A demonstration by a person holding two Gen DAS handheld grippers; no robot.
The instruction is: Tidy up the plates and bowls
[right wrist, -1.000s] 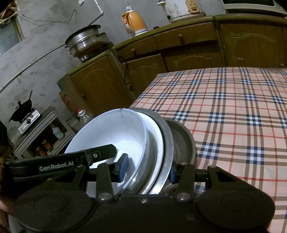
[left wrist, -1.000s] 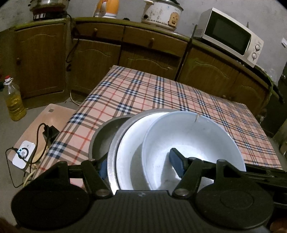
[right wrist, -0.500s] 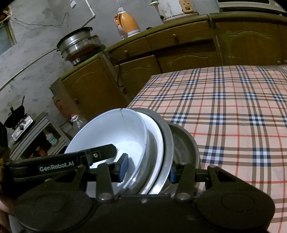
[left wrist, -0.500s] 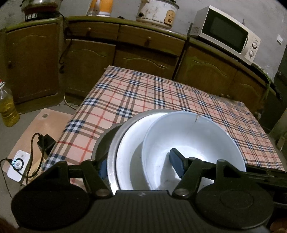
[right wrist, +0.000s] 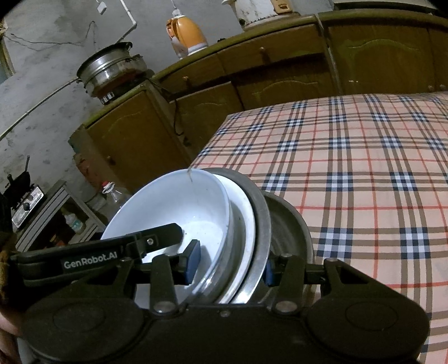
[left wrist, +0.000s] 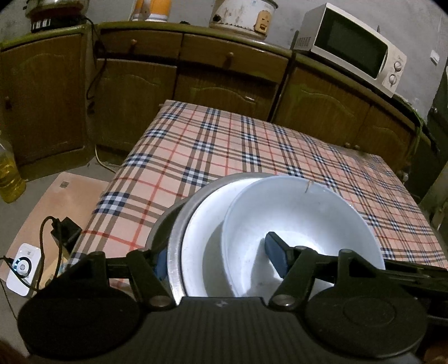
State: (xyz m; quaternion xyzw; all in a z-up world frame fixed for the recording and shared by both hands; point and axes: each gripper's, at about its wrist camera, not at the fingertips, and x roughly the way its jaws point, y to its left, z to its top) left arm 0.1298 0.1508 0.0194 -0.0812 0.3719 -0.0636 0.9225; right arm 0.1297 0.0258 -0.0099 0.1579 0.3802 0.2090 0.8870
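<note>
A stack of dishes is held tilted above the near edge of the plaid table (left wrist: 224,145): a white bowl (left wrist: 302,218) in front, a white plate (left wrist: 204,232) behind it, a steel plate (left wrist: 179,224) and a dark metal pan (right wrist: 288,224) at the back. My left gripper (left wrist: 218,260) is shut on the stack's rim, one blue pad inside the bowl, the other behind the steel plate. My right gripper (right wrist: 229,263) is shut on the same stack from the other side. The white bowl also shows in the right wrist view (right wrist: 173,204).
Wooden cabinets (left wrist: 229,78) run behind the table, with a microwave (left wrist: 352,47), a rice cooker (left wrist: 240,14) and an orange kettle (right wrist: 187,33) on top. An oil bottle (left wrist: 7,173) and a charger with cable (left wrist: 25,263) are on the floor at left.
Both grippers have carried the stack forward and a little right, further over the table. The grips on the stack have not changed.
</note>
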